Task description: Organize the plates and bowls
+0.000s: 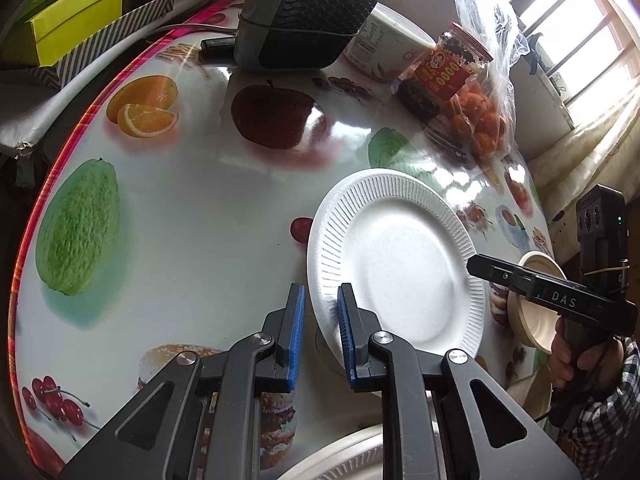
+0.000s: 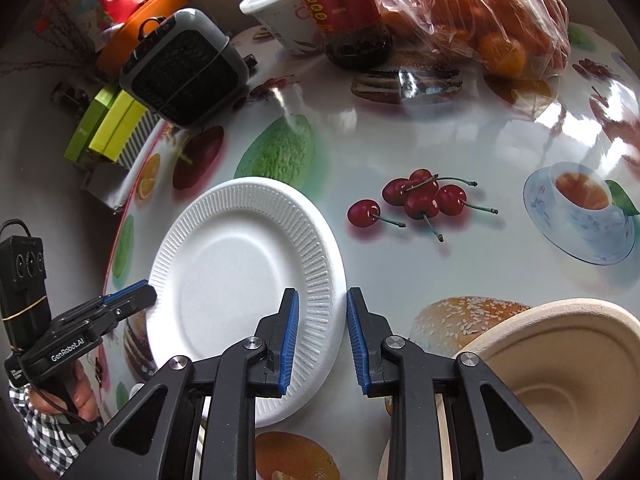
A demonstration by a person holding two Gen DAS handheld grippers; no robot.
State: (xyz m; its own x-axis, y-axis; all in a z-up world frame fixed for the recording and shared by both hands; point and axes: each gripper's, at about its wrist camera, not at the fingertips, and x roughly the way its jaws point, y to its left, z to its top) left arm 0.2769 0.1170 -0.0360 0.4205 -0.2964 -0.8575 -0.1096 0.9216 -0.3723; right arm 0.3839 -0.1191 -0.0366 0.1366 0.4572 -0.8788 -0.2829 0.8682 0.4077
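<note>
Left hand-held gripper: jaws narrowly parted, astride the white foam plate rim, contact not discernible. Right hand-held gripper: likewise at the opposite rim. Plate flat on worktop. Markings read: "DAS", "GenRobot.AI".

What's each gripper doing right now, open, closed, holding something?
Left gripper: fingers closed on the near-left rim of the white plate.
Right gripper: fingers closed on the same plate's opposite rim.
</note>
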